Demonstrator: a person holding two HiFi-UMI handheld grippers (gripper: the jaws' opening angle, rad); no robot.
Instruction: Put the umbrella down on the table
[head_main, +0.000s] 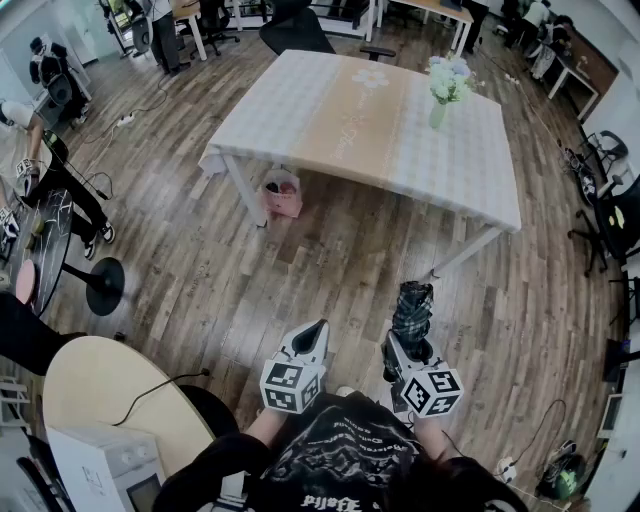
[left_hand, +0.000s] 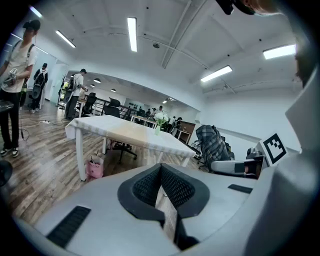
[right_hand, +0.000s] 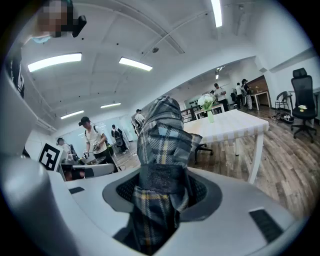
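Umbrella (head_main: 412, 306) held short of counter (head_main: 300, 120).
Right gripper (head_main: 398, 350) pinches the folded plaid umbrella; left gripper (head_main: 318, 330) pressed together, empty. Open floor (head_main: 330, 262) lies before counter's near edge; vase (head_main: 439, 112) near its far-right edge.

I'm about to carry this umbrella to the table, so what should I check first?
1. Umbrella gripped by right gripper: ok, jaws closed on it.
2. Umbrella folded, strap wrapped: ok.
3. Left gripper free: ok, shut on nothing.
4. Bare space on table: ok; only a vase stands near the far right.
5. Table within reach: not ok, open floor lies between.
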